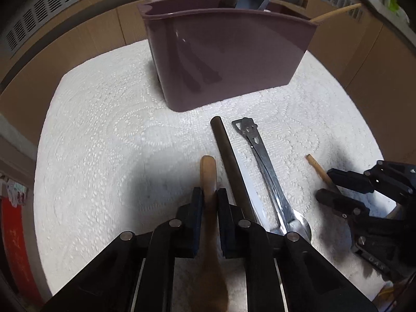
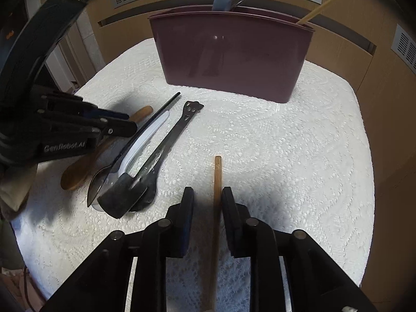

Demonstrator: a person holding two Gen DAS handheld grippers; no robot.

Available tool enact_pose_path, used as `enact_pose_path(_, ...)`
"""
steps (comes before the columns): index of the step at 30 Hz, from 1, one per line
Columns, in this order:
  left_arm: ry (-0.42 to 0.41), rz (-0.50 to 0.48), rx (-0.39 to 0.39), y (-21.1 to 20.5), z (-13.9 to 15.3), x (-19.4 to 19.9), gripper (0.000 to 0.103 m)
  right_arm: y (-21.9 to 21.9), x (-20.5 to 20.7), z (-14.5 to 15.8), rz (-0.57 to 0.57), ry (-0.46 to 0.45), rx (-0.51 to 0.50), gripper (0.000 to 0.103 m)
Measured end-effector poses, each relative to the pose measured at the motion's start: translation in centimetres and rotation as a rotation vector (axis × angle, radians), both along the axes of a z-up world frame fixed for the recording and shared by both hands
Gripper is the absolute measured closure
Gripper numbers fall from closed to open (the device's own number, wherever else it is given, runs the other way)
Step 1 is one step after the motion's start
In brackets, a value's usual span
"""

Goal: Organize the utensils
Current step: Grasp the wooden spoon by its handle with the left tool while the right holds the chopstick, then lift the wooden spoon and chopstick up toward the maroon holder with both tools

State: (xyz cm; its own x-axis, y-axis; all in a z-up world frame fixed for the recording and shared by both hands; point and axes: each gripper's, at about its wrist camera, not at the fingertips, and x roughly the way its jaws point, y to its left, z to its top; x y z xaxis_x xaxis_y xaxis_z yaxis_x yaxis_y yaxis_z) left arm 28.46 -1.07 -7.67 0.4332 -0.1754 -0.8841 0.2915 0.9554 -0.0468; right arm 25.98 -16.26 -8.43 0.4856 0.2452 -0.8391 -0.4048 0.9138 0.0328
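Maroon plastic caddy (image 1: 234,59) sat on white cloth (image 1: 104,135) w/ raised swirl pattern; tan wooden spoon (image 1: 208,176), pale bamboo chopstick (image 2: 217,182), blk grippers (image 1: 210,200).
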Motion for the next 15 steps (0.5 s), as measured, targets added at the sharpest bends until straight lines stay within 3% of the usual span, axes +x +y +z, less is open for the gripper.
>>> enact_pose_path(2,-0.039,0.013,-0.043,0.4,0.3,-1.8,0.091,-0.1,-0.4,0.0,-0.003,-0.002,0.005,0.083)
enact_pose_path(3,-0.055,0.020,-0.059,1.1,0.5,-2.8,0.091,-0.3,-0.6,0.0,-0.008,-0.004,0.007,0.095)
enact_pose_path(4,-0.077,0.031,-0.087,1.5,1.0,-3.6,0.091,-0.4,-0.9,0.1,-0.011,-0.004,0.005,0.097)
enact_pose_path(11,-0.273,0.106,-0.311,3.7,7.5,-8.2,0.091,-3.0,-4.0,4.5,-0.064,-0.084,0.113,0.097)
enact_pose_path(15,-0.335,0.098,-0.338,3.2,9.8,-9.9,0.091,-4.3,-5.6,7.4,-0.092,-0.146,0.198,0.097)
